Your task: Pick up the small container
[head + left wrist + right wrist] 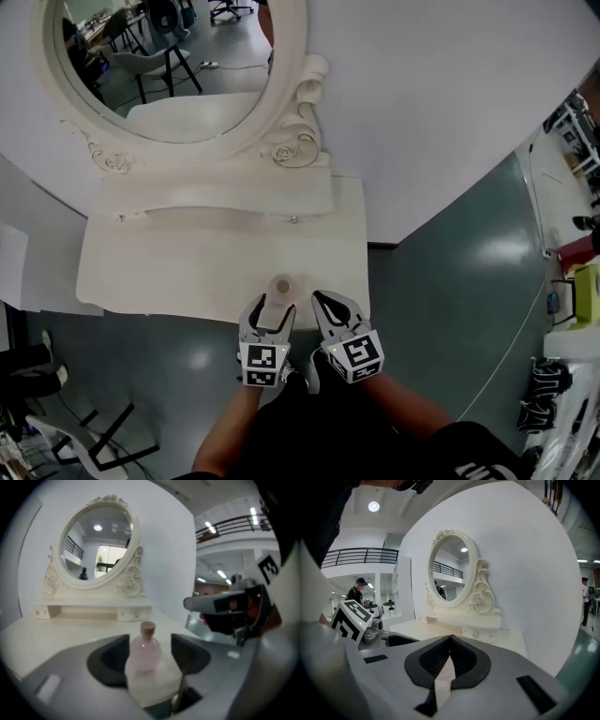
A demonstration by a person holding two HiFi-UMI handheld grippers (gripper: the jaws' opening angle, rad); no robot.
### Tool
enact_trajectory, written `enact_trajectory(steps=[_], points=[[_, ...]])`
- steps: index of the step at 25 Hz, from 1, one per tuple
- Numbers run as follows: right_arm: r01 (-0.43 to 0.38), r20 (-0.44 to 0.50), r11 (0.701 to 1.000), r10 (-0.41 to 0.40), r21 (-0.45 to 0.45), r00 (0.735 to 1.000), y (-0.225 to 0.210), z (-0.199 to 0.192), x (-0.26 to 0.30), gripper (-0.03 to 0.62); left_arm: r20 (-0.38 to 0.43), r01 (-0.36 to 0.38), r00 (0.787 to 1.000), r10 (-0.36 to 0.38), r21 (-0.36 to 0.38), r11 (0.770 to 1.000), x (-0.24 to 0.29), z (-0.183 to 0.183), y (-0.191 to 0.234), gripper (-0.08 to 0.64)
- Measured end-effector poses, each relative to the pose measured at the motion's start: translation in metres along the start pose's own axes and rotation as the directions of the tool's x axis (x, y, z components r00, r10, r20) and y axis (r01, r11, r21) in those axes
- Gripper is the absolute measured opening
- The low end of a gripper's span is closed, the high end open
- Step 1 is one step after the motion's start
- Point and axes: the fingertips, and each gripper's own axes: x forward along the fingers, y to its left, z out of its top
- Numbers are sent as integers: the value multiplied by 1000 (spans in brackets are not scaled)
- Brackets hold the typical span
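Note:
The small container is a pale pink bottle with a tan stopper. It stands upright near the front edge of the white vanity table. My left gripper is open, and in the left gripper view the bottle sits between its dark pads, with a gap on the right side. My right gripper hovers just right of the bottle over the table's front corner. In the right gripper view its jaws are shut with nothing between them.
An ornate oval mirror stands at the back of the table, above a low shelf with small drawers. A white wall rises behind it. Grey-green floor lies to the right of the table, and chair legs stand at lower left.

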Motion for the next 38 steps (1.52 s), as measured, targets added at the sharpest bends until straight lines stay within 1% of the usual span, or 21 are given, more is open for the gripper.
enact_trajectory(steps=[2, 4, 7, 12, 15, 19, 22, 30, 38], points=[[-1, -7, 1000, 1, 5, 1000, -2, -3, 2, 6, -15, -7, 1000, 7, 10, 1000, 8, -5, 1, 295], [-4, -13, 1000, 4, 10, 1000, -4, -7, 4, 6, -32, -12, 999, 12, 24, 1000, 16, -11, 2, 306], [-10, -25, 1000, 11, 16, 1000, -7, -12, 7, 6, -68, -14, 998, 18, 47, 999, 29, -21, 4, 355], [-21, -50, 999, 23, 26, 998, -15, -22, 10, 6, -137, -5, 991, 11, 44, 999, 50, -42, 3, 388], [-15, -61, 999, 17, 33, 998, -25, -27, 12, 6, -150, -8, 989, 15, 47, 999, 58, -44, 4, 388], [28, -68, 998, -24, 52, 997, -50, -29, 12, 6, -170, -38, 984, 49, 65, 997, 70, -45, 10, 388], [44, -74, 997, -39, 65, 996, -60, -31, 10, 6, -192, -49, 979, 62, 72, 996, 73, -47, 12, 391], [29, -93, 996, -21, 87, 995, -58, -36, 16, 6, -244, -45, 968, 58, 58, 997, 80, -50, 13, 391], [29, -104, 996, -21, 81, 994, -59, -38, 17, 8, -236, -54, 969, 65, 52, 997, 81, -49, 16, 393]])
